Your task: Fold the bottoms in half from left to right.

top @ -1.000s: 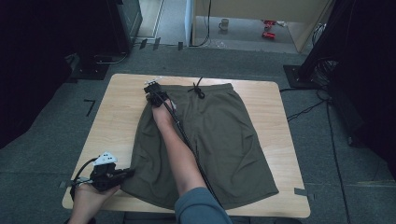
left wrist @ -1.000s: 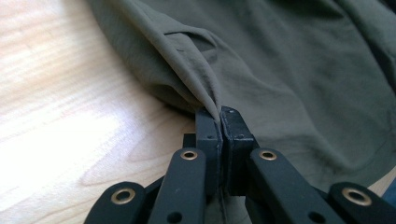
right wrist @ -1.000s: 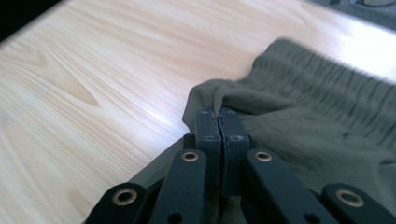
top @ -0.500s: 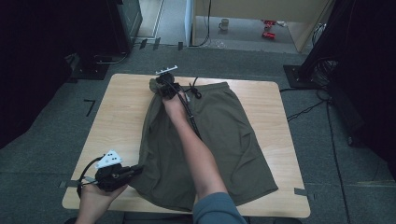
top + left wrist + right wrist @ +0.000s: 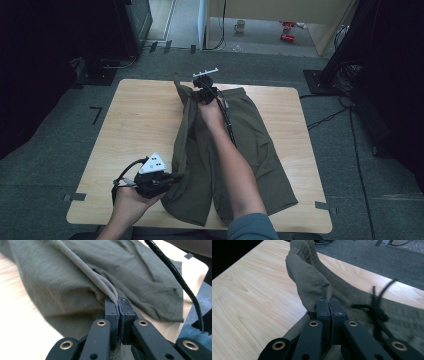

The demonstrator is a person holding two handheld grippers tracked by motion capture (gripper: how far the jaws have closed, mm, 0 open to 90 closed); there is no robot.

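Your shorts [image 5: 250, 145] lie lengthwise on the surface [image 5: 135, 125], waistband far, legs toward you. Your left gripper [image 5: 167, 181] pinches a near hem; your right gripper [image 5: 200, 90] pinches the lifted waistband corner.

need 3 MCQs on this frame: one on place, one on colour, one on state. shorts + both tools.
1. Where does the right tool grip the shorts?
A. at the waistband, far edge of the table
B. at a leg hem, near edge
C. at the middle of a leg

2. What colour are the shorts?
A. navy
B. olive green
C. white

3. How does the left tool stand?
A. open above the cloth
B. shut on a fold of the shorts
C. lying loose on the table

Answers:
1 A, the right gripper view has gathered waistband in its jaws, the black drawstring beside it.
2 B, olive green in every view.
3 B, the left gripper view has the jaws closed with a fabric edge pinched between them.
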